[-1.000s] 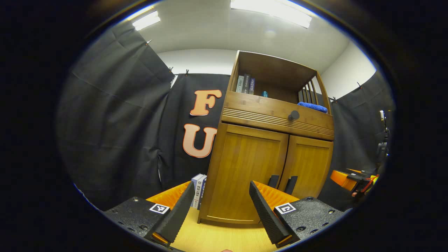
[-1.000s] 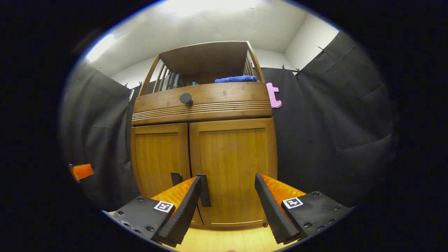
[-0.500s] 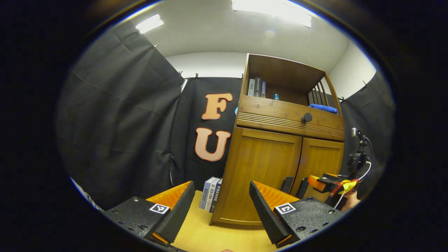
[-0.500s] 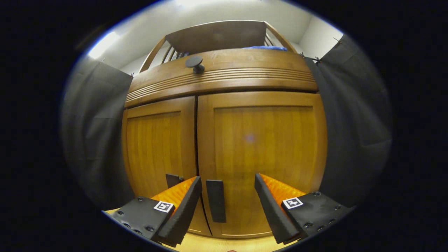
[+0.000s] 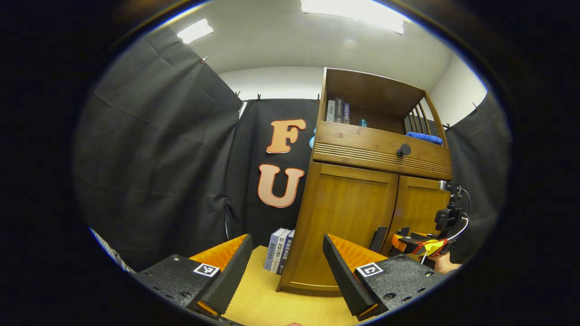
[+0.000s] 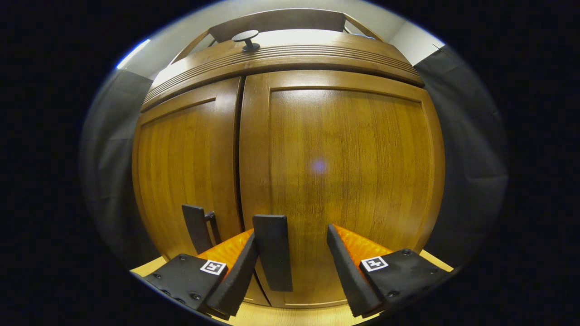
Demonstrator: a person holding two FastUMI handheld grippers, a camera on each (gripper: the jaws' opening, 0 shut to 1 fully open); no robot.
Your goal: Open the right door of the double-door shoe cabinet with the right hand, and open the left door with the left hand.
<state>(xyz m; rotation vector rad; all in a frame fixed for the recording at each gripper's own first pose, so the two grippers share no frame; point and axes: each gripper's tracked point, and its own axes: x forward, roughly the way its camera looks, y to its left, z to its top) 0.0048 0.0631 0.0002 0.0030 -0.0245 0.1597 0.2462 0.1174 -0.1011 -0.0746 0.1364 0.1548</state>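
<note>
Wooden right door [image 6: 344,181] shut, its handle [image 6: 272,251] between the wide-apart right gripper [image 6: 290,271] fingers, left gripper [image 5: 285,276] likewise spread, empty.

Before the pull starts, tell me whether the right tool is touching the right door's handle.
Cannot tell. In the right gripper view the right tool stands open with the right door's handle between its fingers, overlapping the left finger; no contact or gap shows plainly.
</note>
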